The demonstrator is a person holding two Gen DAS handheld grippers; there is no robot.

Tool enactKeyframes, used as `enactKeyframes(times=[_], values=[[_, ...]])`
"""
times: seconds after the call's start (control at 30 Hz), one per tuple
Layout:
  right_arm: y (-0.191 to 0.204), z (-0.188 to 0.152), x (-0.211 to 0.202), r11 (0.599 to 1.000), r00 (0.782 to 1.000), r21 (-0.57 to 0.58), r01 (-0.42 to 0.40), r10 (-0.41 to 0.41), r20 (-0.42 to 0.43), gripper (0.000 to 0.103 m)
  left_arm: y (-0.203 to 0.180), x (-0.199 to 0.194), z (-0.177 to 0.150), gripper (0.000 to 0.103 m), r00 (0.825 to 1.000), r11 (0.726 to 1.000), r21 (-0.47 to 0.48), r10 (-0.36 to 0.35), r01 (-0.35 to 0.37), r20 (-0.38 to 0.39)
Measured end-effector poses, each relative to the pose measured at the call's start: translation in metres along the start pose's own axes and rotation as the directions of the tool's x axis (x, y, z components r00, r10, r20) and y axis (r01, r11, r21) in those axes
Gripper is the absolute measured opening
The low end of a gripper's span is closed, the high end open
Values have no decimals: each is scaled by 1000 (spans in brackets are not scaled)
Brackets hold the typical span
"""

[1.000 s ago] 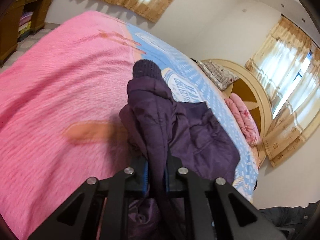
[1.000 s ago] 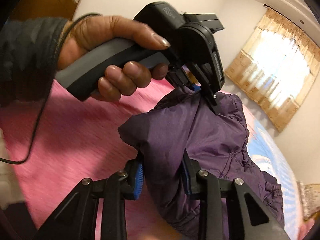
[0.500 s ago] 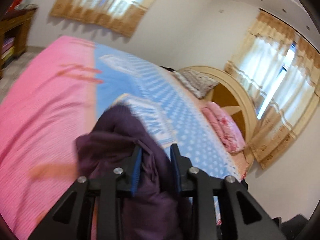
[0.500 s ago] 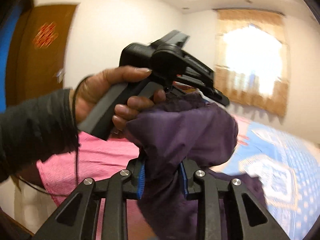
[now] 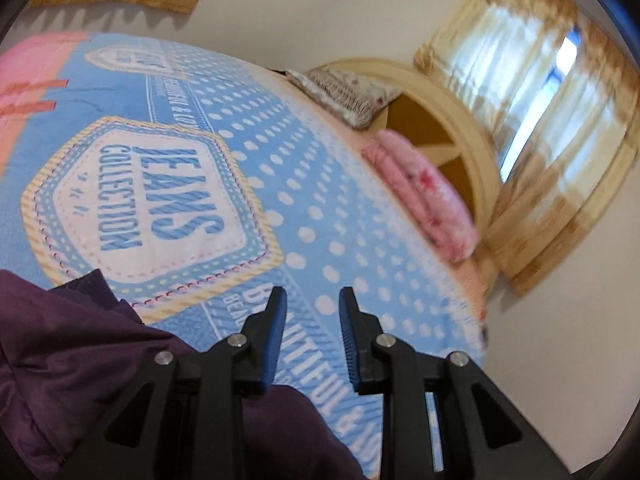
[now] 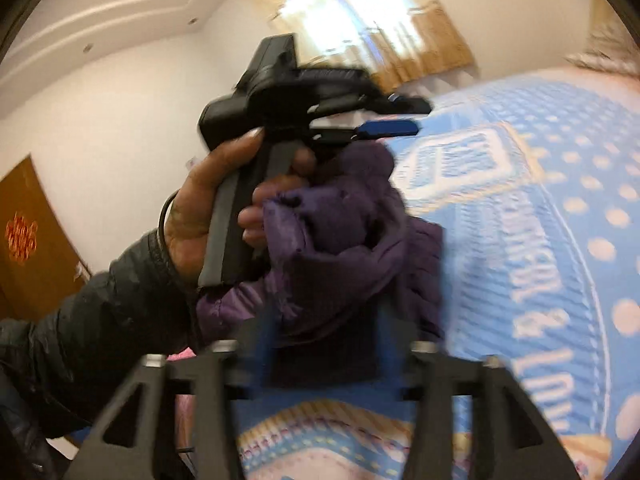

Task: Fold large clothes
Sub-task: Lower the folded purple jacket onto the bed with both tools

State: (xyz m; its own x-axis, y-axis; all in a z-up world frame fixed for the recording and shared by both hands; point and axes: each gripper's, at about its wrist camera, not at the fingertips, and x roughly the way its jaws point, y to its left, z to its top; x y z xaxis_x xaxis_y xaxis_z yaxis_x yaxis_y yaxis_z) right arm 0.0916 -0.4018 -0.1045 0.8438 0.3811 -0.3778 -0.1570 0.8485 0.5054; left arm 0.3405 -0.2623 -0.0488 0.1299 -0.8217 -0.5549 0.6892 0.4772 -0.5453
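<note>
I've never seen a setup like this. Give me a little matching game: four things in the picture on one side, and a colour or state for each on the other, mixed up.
Things:
1. left tool
2. jacket
3. bedspread
4. door

Colour or state:
a. dark purple
b. brown, with a red-orange ornament
c. open, gripping nothing
d. light blue with white dots

Pairs: 1-c, 2-a, 3-d, 4-b
</note>
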Motion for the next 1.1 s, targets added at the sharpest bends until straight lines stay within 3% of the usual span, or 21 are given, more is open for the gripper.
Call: enactKeyframes(times=[0.1, 0.17, 0.23, 0.27, 0.33, 0.37, 0.43, 0.5, 0.53, 0.6, 0.67, 0.73, 0.77, 0.83, 0.9, 0.97, 1.03, 1.1], values=[[-15, 28, 3, 999, 999, 48, -20, 18, 40, 68, 0, 4, -2, 27, 999, 999, 29, 35, -35, -9], [-9, 48, 10, 996, 998, 70, -55, 53, 21, 68, 6, 4, -1, 27, 999, 999, 7, 43, -43, -11], [6, 51, 23, 998, 999, 40, -37, 39, -38, 66, 6, 6, 0, 27, 998, 999, 6, 54, -54, -16], [8, 53, 36, 999, 997, 24, -21, 23, -79, 47, 5, 6, 1, 27, 997, 997, 10, 71, -70, -20], [4, 47, 51, 998, 993, 48, 27, -21, -118, 41, -2, 2, 5, 48, 993, 992, 27, 120, -120, -14], [3, 47, 53, 998, 991, 62, 28, -20, -129, 41, -10, -11, 7, 53, 986, 985, 45, 166, -167, 27], [4, 37, 48, 996, 988, 35, 80, -75, -134, 41, -25, -39, 7, 79, 975, 976, 80, 194, -203, 109], [5, 34, 46, 994, 986, 25, 104, -100, -134, 41, -38, -76, -2, 101, 947, 951, 121, 261, -286, 187], [5, 32, 45, 993, 984, 20, 117, -113, -136, 41, -41, -93, -10, 103, 927, 935, 132, 293, -329, 232], [10, 32, 43, 991, 982, 5, 133, -131, -135, 41, -38, -124, -34, 103, 882, 898, 144, 360, -416, 304], [16, 35, 42, 988, 978, -14, 151, -151, -141, 41, -19, -142, -62, 103, 816, 844, 99, 471, -527, 335], [25, 46, 33, 987, 982, -23, 157, -159, -105, 42, 4, -144, -84, 103, 767, 795, 60, 557, -603, 319], [36, 56, 25, 986, 983, -39, 163, -165, -74, 43, 22, -138, -97, 103, 745, 769, 27, 609, -638, 273], [63, 81, 15, 977, 983, -108, 184, -184, 12, 43, 43, -133, -112, 103, 761, 795, -44, 593, -605, 263], [84, 105, 17, 982, 991, -139, 131, -128, 31, 45, 51, -134, -117, 103, 768, 819, -120, 569, -561, 293], [93, 128, 33, 993, 999, -107, 47, -45, 25, 60, 45, -128, -111, 103, 759, 810, -96, 579, -579, 298], [91, 144, 64, 997, 999, -68, -41, 40, -16, 68, 38, -119, -105, 103, 751, 796, -69, 592, -601, 293], [71, 152, 100, 999, 996, 22, -31, 32, -82, 68, 31, -110, -98, 103, 739, 771, -23, 618, -636, 268]])
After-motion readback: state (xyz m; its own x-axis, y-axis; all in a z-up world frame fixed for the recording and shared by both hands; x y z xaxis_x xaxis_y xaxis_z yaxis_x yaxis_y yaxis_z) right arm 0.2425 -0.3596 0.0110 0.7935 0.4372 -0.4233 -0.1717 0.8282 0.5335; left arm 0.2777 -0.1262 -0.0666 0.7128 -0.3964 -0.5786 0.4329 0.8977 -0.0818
